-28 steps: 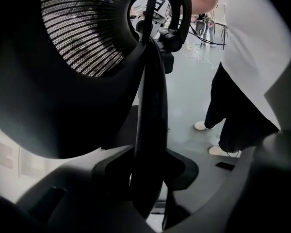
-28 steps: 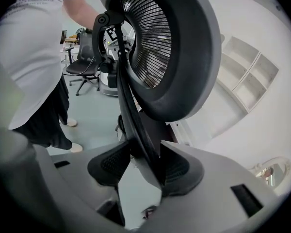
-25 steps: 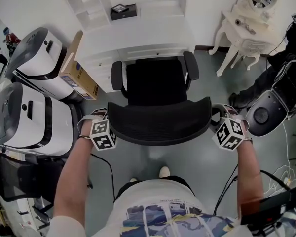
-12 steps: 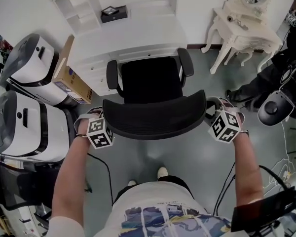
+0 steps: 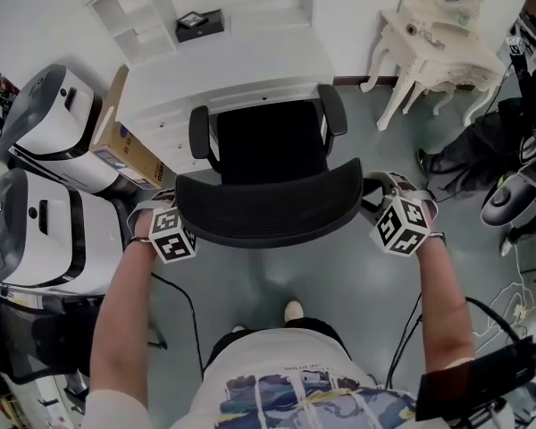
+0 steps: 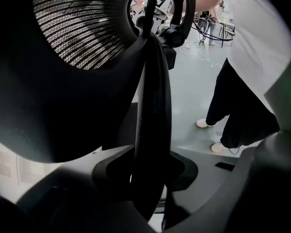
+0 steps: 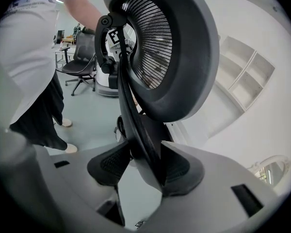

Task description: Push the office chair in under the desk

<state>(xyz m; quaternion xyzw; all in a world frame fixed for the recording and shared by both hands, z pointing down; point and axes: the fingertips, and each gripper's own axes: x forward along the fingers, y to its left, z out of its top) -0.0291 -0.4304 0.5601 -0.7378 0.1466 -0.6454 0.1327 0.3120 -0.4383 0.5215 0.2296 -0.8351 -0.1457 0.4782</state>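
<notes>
Though slim-edged, curved black mesh backrest [image 5: 268,208] between left gripper [image 5: 167,214] and right gripper [image 5: 377,202].

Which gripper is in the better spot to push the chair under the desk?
Neither wins: left gripper and right gripper each clamp one end of the backrest, roughly level, with the desk straight ahead. Pushing with both looks best.

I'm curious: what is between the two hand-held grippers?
The chair's black backrest, clamped by the left hand-held gripper and the right hand-held gripper, in the head view.
</notes>
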